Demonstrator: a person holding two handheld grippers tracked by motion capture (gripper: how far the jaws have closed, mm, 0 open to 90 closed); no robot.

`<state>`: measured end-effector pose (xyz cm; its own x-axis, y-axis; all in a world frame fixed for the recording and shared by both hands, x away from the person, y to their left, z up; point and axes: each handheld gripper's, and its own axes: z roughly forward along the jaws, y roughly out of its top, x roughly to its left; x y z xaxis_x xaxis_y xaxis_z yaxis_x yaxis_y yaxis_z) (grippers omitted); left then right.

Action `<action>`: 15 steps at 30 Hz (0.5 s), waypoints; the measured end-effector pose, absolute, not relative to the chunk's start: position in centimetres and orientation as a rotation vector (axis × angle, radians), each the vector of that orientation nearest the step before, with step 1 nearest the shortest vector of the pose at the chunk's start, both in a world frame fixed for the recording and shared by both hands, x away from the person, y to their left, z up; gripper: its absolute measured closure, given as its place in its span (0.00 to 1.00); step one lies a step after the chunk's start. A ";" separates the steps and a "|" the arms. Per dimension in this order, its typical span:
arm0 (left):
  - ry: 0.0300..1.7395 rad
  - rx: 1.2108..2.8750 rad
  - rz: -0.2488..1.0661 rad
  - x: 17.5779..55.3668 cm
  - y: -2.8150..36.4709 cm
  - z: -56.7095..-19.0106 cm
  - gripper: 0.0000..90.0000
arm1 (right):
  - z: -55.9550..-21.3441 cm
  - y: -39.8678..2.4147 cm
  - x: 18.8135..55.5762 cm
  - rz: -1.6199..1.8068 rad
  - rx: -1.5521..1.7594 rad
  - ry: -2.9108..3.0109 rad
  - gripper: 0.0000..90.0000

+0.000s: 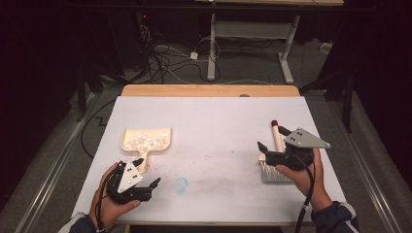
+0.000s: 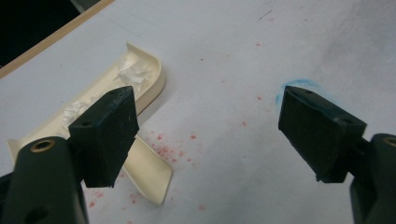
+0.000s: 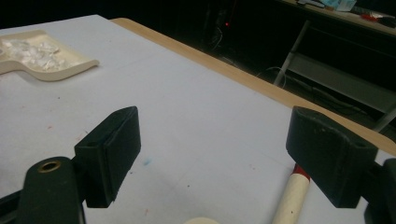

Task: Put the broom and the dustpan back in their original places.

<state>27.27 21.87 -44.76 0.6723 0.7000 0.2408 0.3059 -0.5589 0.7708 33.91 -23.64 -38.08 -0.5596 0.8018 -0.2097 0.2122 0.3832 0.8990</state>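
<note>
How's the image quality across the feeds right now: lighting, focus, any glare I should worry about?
High view: the white table is evenly lit, the surroundings nearly black, no strong glare. Left gripper view: the dustpan and red specks read sharply, the near jaws slightly soft. Right gripper view: the jaws are dim, the background dark, the brush handle cut off at the bottom edge.

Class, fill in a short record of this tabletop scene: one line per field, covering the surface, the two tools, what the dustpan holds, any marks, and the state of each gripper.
Surface: white table cover on a wooden table.
Dustpan: cream, left side, handle towards the person.
Dustpan contents: pale crumpled scraps.
Brush: cream handle with red tip, lying flat at right.
Marks: red specks by the dustpan handle; a blue smudge.
Left gripper: open, holding nothing, just beside the dustpan handle.
Right gripper: open, over the brush handle, not closed on it.
</note>
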 end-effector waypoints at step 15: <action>0.760 2.175 0.713 27.2 21.6 -44.9 0.21 | -39.4 -24.6 31.0 1.156 0.806 1.998 0.21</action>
<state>27.19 21.61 -44.86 0.6742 0.6932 0.2550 0.2991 -0.5718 0.7639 30.97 -24.61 -39.40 -0.5750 0.7793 -0.2491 0.1726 0.4132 0.8941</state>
